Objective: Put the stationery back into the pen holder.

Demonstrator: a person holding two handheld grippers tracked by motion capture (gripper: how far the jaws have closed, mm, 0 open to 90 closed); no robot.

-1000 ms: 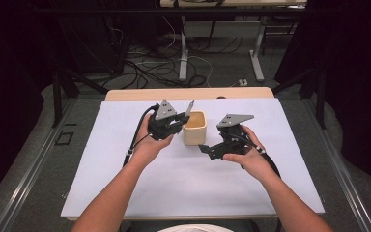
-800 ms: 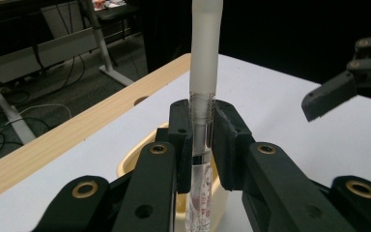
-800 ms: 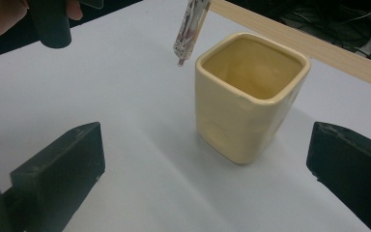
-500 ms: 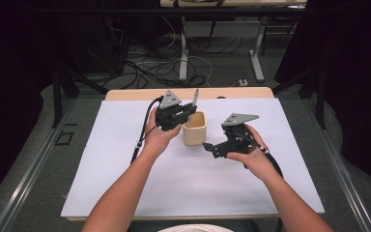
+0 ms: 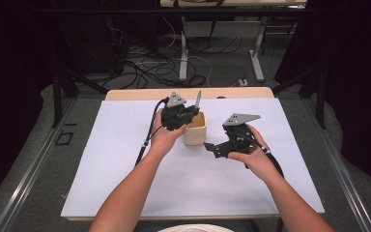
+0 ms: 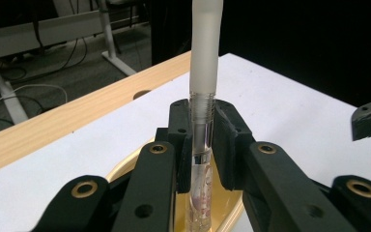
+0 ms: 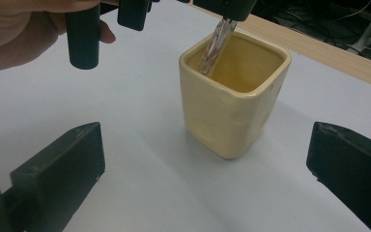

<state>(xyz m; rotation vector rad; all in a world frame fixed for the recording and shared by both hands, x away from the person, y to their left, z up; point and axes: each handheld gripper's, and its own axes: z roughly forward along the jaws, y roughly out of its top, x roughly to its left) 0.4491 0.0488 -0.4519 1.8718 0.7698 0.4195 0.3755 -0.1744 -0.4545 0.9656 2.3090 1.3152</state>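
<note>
On the pale wooden table [image 5: 140, 94] lies a big white sheet [image 5: 125, 183] that covers nearly all of its top, leaving a strip of wood bare along the far edge, with a round hole in that strip. Beyond the table, dark floor carries a tangle of cables [image 5: 145, 72] and the white legs of another desk [image 5: 183, 58]. Near the middle of the sheet stands a cream-yellow cup [image 5: 194, 128], squarish with rounded corners, glossy, upright and open at the top; in the right gripper view its front wall shows a shallow dent. The left gripper [image 5: 189, 112] hangs just over the cup's near-left rim, its jaws closed tight on a pen [image 6: 204, 96], slim and nearly upright: a frosted whitish upper sleeve, a threaded collar at the pads, and a clear barrel below with a reddish trace inside. The pen's lower end dips into the cup's mouth, leaning against the inner side nearest that gripper; whether it meets the bottom cannot be told. The right gripper [image 5: 211, 146] sits just right of the cup, low over the sheet, its jaws spread wide and holding nothing, the cup in front of their gap and clear of both. Nothing else on the sheet crowds the cup.
</note>
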